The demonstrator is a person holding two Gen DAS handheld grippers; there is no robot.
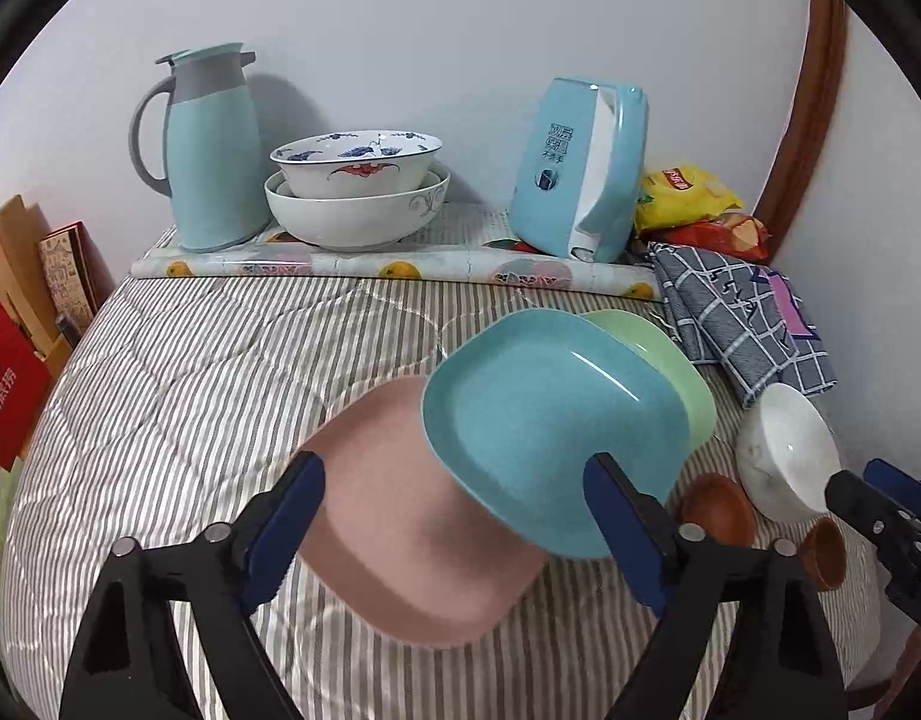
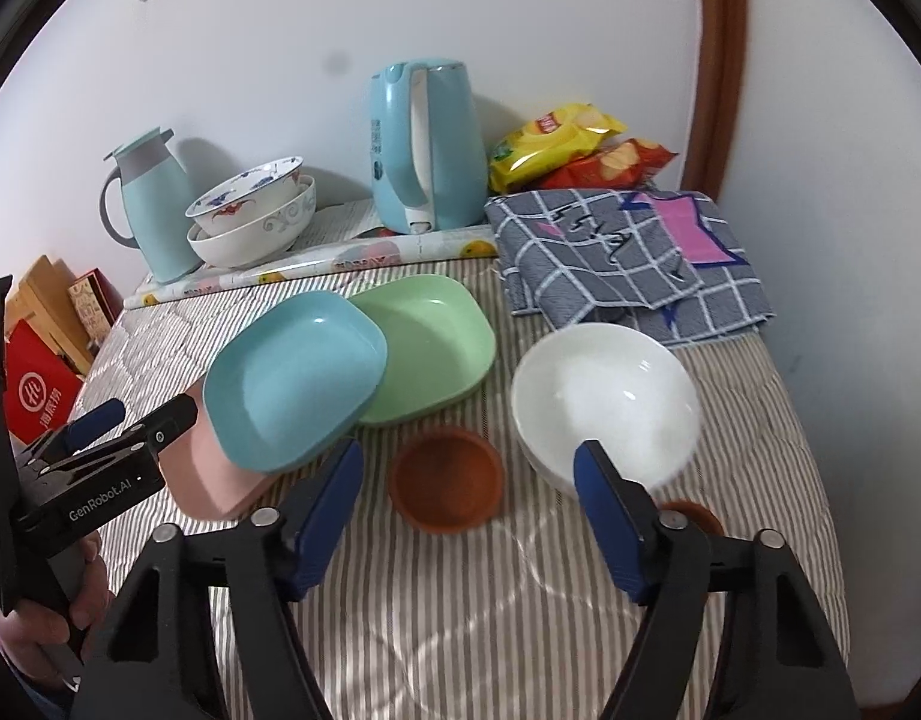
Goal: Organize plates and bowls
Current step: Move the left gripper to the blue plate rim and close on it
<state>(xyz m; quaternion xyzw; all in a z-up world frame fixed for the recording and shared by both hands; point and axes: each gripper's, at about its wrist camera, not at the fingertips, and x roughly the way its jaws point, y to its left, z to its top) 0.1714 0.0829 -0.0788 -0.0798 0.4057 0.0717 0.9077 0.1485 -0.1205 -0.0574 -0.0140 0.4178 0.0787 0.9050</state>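
On the striped bedcover a blue plate (image 1: 550,420) leans over a pink plate (image 1: 412,516) and a green plate (image 1: 670,360). My left gripper (image 1: 454,474) hovers open just above the pink and blue plates, with nothing gripped. To their right stand a white bowl (image 2: 604,396) and a small brown dish (image 2: 447,480). A second brown dish (image 2: 694,513) is half hidden behind a finger. My right gripper (image 2: 467,453) stands open above the brown dish, its right finger in front of the white bowl's near rim. The left gripper (image 2: 151,411) shows at the left, held by a hand.
At the back, a patterned bowl (image 1: 355,174) sits nested in a white bowl beside a teal jug (image 1: 214,150) and a blue kettle (image 1: 580,168). Snack bags (image 2: 556,144) and a folded checked cloth (image 2: 628,252) lie at the back right. Boxes (image 1: 16,360) stand past the left edge.
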